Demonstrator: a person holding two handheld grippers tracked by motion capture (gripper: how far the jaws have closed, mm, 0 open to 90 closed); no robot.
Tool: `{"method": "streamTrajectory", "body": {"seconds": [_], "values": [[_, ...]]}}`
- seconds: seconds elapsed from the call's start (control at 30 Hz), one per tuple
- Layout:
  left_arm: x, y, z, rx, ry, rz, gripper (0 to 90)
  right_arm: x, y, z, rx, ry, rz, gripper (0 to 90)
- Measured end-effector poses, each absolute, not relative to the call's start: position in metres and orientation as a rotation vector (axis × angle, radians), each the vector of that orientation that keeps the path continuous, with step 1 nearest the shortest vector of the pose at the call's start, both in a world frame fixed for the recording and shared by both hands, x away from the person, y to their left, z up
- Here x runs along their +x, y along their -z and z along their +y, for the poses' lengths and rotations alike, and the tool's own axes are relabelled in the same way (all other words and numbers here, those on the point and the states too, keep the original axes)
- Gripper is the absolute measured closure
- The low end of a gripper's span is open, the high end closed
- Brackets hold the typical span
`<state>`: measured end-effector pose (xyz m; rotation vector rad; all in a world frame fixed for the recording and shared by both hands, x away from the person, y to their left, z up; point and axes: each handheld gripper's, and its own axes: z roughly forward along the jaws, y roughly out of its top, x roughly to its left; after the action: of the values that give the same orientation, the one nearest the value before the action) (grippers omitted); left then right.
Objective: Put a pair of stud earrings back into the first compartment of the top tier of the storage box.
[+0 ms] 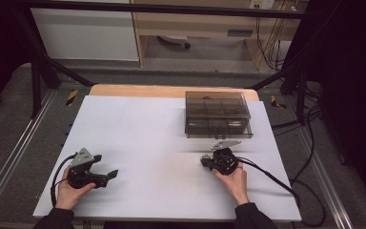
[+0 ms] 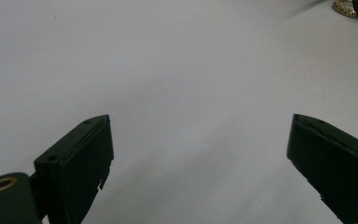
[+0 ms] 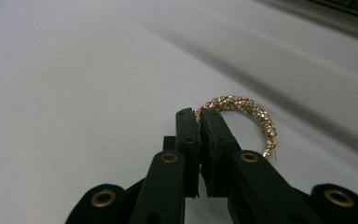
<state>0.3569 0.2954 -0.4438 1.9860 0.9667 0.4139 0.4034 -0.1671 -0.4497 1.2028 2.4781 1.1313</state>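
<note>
In the right gripper view a gold hoop earring set with small stones curves out from between the black jaws, low over the white table. My right gripper is shut on one end of it; the other end with its pin hangs free. In the high view the right gripper sits right of centre, just in front of the box, with the earring a tiny glint at its tip. My left gripper rests at the front left, jaws wide apart and nothing between them. The left gripper view catches the earring at its top right corner.
A smoky transparent box with inner compartments and a shut lid stands at the back right of the white table. Cables trail from the right gripper off the table's right edge. A black frame and shelving stand behind the table.
</note>
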Motion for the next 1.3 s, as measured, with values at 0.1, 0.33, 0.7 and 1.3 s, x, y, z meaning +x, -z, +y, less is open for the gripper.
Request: {"method": "streamTrajectory", "body": {"seconds": [0.1,0.33,0.7,1.3], "values": [[0.357,0.444,0.295,1.985,-0.413,0.967,6.6,0.403,0.448,-0.168,1.196,-1.137,2.468,88.6],[0.357,0.444,0.295,1.985,-0.414,0.967,6.6,0.402,0.445,-0.169,1.194,-1.120,2.477,89.1],[0.357,0.444,0.295,1.982,-0.413,0.970,6.6,0.393,0.420,-0.180,1.168,-1.188,2.438,89.2],[0.357,0.444,0.295,1.988,-0.415,0.970,6.7,0.386,0.362,-0.186,1.093,-1.308,2.339,89.2]]}}
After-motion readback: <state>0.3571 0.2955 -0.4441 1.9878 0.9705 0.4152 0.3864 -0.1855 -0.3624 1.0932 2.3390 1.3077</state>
